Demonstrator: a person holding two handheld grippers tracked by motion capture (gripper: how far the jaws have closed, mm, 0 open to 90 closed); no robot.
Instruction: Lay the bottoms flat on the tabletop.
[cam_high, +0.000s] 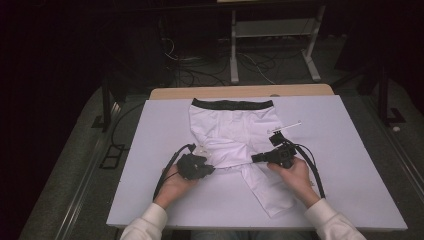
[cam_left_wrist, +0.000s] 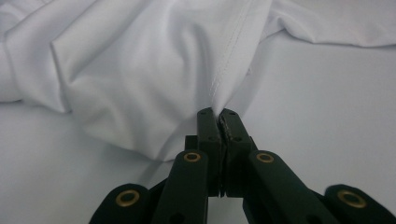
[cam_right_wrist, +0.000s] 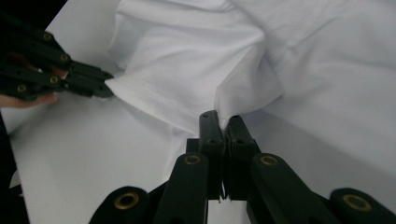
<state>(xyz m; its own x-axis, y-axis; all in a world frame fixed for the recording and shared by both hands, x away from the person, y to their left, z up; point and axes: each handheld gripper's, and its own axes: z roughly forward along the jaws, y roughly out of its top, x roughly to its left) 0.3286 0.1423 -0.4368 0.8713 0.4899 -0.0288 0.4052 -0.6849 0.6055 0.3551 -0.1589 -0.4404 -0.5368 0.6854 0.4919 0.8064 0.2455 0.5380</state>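
White shorts with a dark waistband lie spread on the white tabletop. Left tongs are pinched on a stitched hem of one leg; right tongs are clamped on a fold of the cloth near the middle.
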